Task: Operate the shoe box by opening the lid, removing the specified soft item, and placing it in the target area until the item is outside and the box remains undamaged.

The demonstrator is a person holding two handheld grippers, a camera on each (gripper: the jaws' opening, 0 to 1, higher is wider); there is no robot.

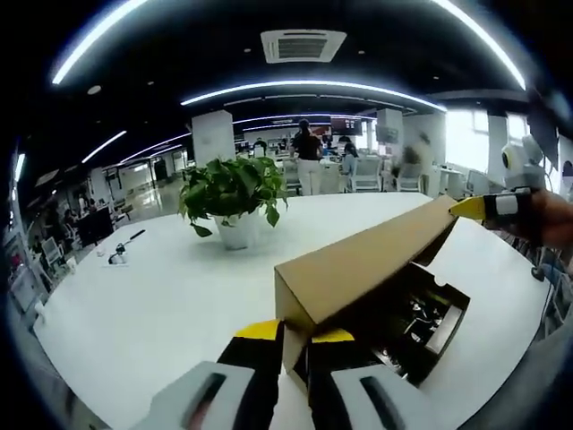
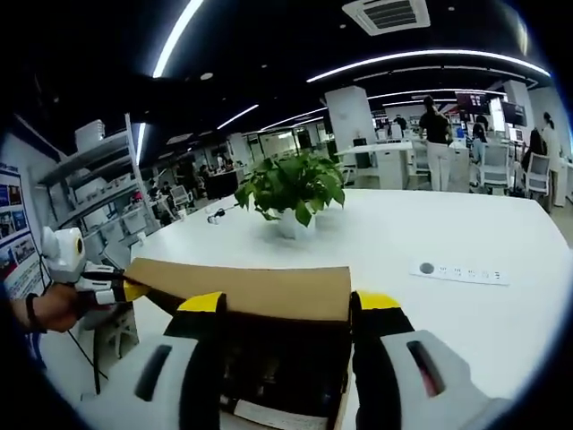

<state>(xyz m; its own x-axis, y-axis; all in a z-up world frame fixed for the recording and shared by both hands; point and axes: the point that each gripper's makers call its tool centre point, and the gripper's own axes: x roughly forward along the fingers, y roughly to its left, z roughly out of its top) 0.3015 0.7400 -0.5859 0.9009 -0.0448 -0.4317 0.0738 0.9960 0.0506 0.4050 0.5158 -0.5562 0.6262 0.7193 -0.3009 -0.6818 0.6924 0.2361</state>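
A cardboard shoe box stands on the white table (image 1: 161, 305) with its brown lid (image 1: 367, 260) raised and tilted over the dark inside (image 1: 416, 322), where black and white contents lie. My left gripper (image 1: 296, 333) is nearly closed on the lid's near corner. In the left gripper view, the right gripper (image 1: 488, 208) shows a yellow tip at the lid's far corner. In the right gripper view the lid (image 2: 251, 291) runs across in front of my right gripper (image 2: 288, 302), whose jaws stand wide apart over the box interior (image 2: 277, 367). The left gripper (image 2: 125, 289) touches the lid's far left end there.
A potted green plant (image 1: 231, 193) (image 2: 294, 188) stands mid-table. A white power strip (image 2: 461, 273) lies to the right, and a small black object (image 1: 121, 253) lies at the far left edge. People stand by desks behind. Shelves (image 2: 94, 193) line the left side.
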